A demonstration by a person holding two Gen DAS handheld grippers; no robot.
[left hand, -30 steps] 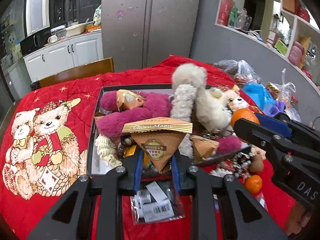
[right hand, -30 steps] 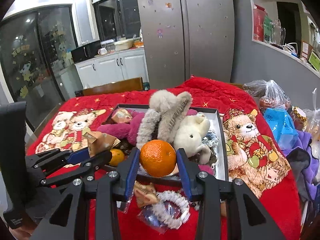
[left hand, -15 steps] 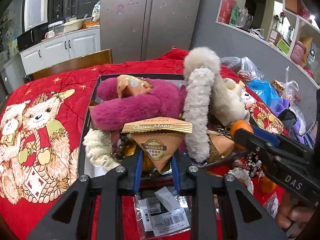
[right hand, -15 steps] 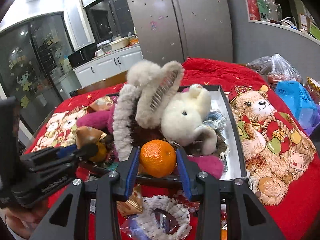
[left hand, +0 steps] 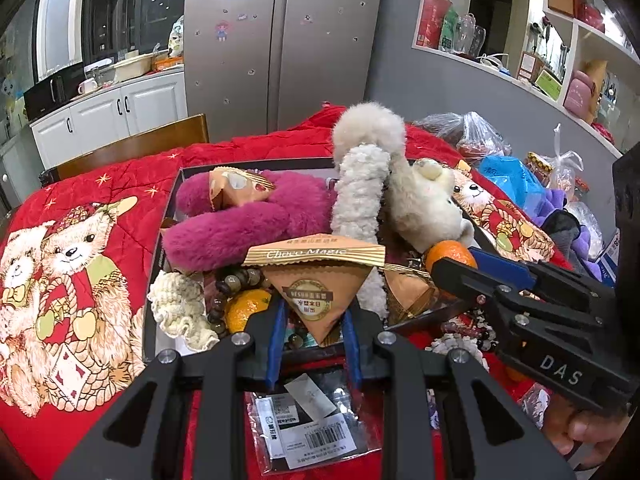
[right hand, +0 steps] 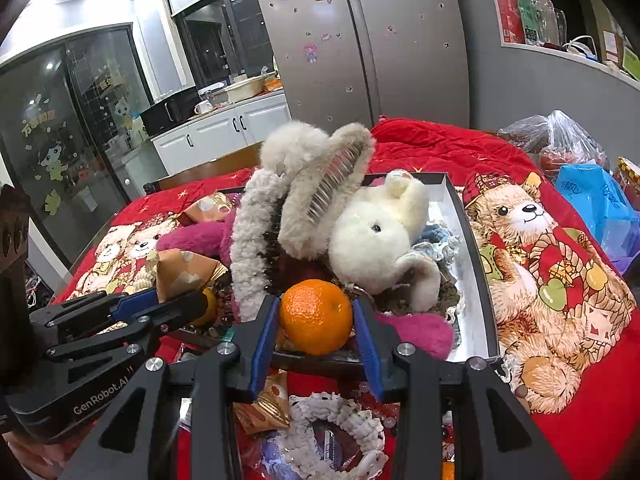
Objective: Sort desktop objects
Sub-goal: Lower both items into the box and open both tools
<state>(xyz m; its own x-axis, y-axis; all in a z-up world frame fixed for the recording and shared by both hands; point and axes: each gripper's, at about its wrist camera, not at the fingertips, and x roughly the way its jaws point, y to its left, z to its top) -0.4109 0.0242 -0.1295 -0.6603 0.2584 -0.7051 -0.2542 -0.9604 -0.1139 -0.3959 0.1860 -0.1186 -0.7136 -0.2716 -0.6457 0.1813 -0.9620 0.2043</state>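
Your right gripper is closed on the round orange tangerine and your left gripper pinches the brown triangular snack packet, both above the near edge of the crowded dark rectangular tray, so open each slowly over a free spot.

You're working under bright indoor light from above; a ceiling lamp flares at the top left corner of the right wrist view. The brushed steel double-door fridge shows soft sheen, and the dark glass sliding door reflects lamps. Both views are sharp, but straight lines bow outward and the corners go black.
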